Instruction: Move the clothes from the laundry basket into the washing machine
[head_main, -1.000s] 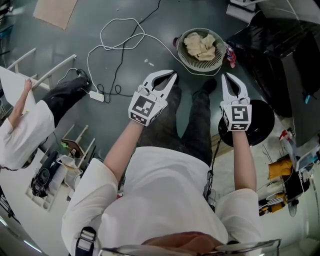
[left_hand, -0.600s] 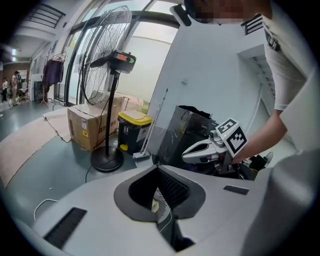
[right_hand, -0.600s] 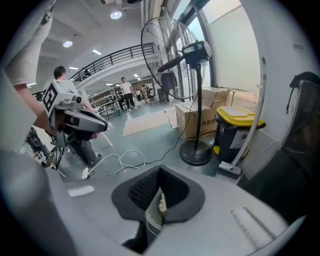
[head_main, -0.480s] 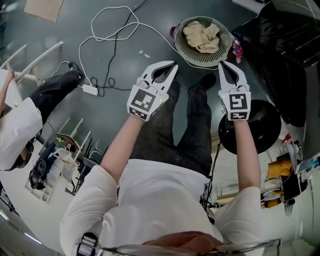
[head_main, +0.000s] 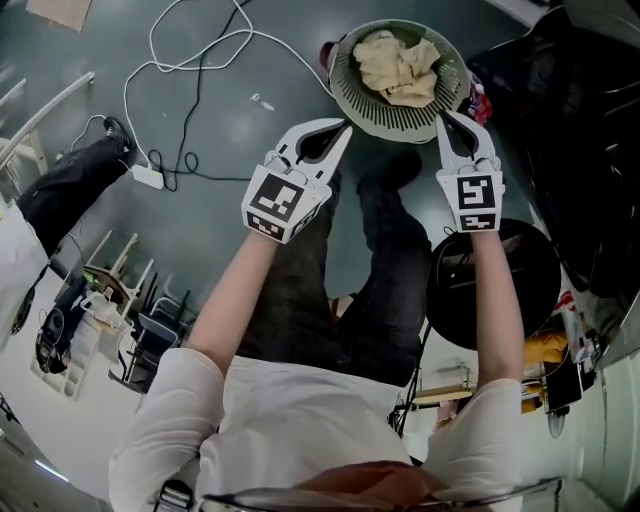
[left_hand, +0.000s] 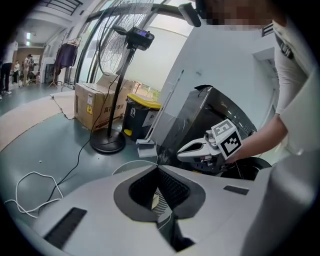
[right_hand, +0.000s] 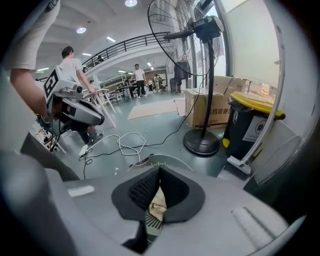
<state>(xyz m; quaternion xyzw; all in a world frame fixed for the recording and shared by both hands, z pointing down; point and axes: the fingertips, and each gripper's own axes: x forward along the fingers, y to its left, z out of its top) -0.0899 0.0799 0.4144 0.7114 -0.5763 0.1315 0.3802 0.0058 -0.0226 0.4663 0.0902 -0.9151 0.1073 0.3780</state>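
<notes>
The left gripper (head_main: 343, 127) and right gripper (head_main: 441, 118), both closed and empty, point at the near rim of the laundry basket (head_main: 372, 112) holding beige clothes (head_main: 398, 65), with open floor (head_main: 230, 120) to its left, and the cardboard box's (left_hand: 95, 102) print is unreadable.

Dark floor (head_main: 230, 120) — on it a laundry basket (head_main: 395, 122), looping white cable (head_main: 127, 100), power strip (head_main: 147, 177).

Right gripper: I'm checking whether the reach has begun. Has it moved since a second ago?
Yes, toward the laundry basket: the right gripper now overlaps its rim, where floor showed between them earlier.
</notes>
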